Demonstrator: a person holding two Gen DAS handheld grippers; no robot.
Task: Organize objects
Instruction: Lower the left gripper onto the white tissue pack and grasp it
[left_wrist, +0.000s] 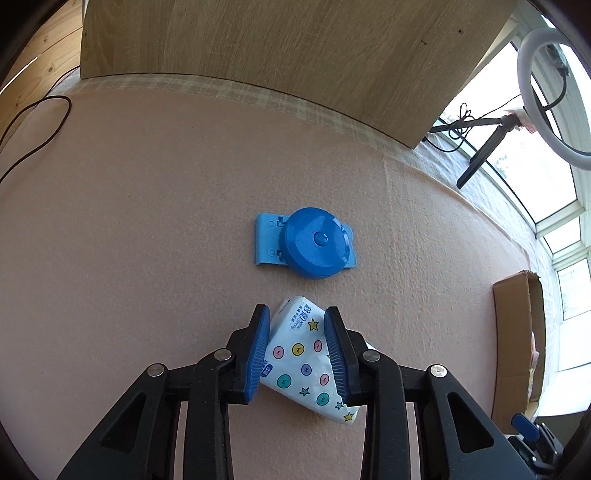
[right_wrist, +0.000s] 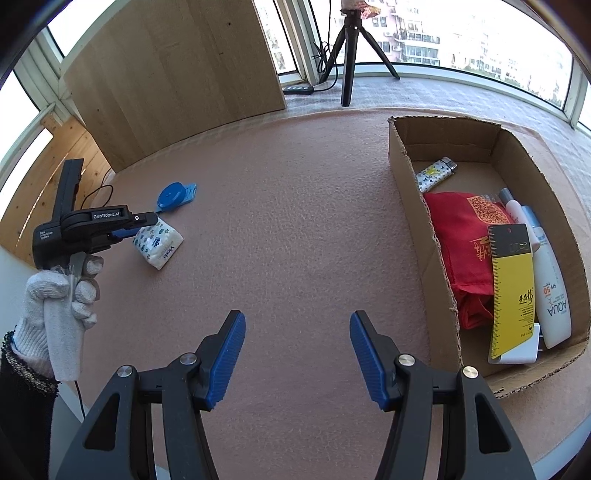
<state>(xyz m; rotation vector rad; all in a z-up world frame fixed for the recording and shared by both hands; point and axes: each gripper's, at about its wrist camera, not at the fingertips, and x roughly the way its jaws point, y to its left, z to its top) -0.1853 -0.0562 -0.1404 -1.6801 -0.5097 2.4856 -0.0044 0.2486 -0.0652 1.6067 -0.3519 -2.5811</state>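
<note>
on the bench's left side the left tongs (left_wrist: 297, 350) pinch the tissue pack (left_wrist: 306, 354), whose long axis runs askew between the pads, with the blue tape measure (left_wrist: 314, 246) just beyond. the right tongs (right_wrist: 297, 354) gape wide and empty. the cardboard box (right_wrist: 413, 206) lies well to the right, nearer them.

"Vinda" on the tissue pack (right_wrist: 159, 242); "AQUA", "SPF 50" (upside down) on the white bottle (right_wrist: 552, 295); "GenRobot.AI" on the left hand-held gripper (right_wrist: 142, 225).
</note>
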